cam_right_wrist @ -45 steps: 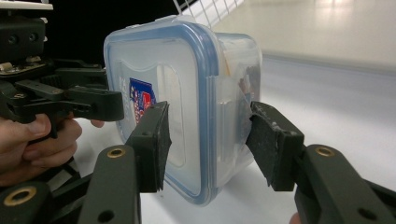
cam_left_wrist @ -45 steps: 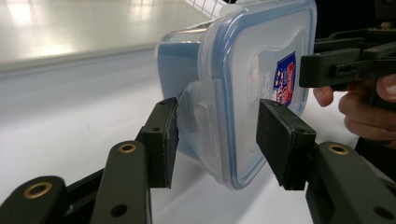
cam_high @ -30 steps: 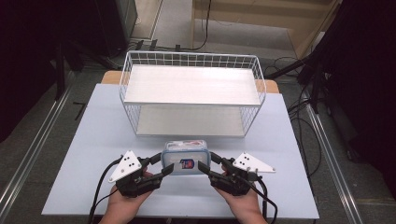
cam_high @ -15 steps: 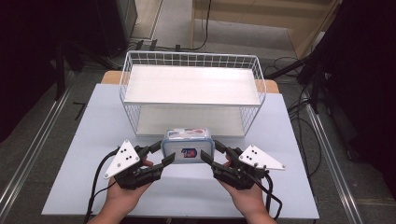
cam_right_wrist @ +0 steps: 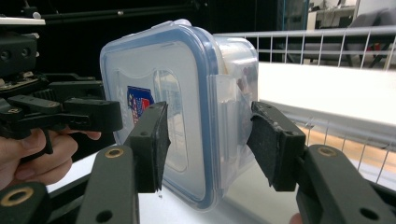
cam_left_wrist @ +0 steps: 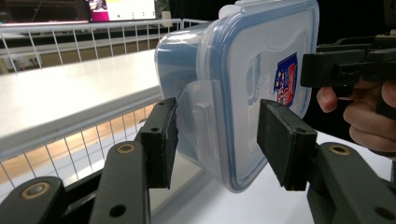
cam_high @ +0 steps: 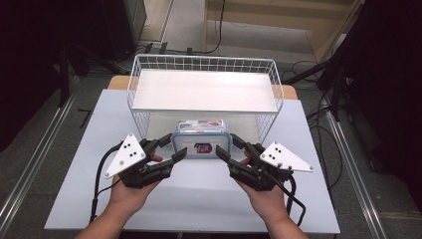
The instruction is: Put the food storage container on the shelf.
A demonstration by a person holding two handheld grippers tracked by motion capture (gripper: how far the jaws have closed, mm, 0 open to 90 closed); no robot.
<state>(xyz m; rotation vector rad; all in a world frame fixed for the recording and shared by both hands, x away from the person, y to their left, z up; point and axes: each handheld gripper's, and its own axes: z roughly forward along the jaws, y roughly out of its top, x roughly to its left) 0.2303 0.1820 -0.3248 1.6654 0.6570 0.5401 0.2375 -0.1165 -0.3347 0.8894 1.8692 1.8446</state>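
Count, high view: 1 clear plastic container (cam_high: 200, 139) with blue-rimmed lid. 1 white wire basket shelf (cam_high: 203, 91). 1 table (cam_high: 194, 199), pale blue top. 2 handheld grippers: left gripper (cam_high: 164, 150), right gripper (cam_high: 233, 150). 2 hands. 1 sticker on the lid.

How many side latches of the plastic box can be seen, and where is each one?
2. One latch lies between the left gripper's open jaws; the other latch lies between the right gripper's open jaws, at opposite ends of the box. More latches may be hidden.
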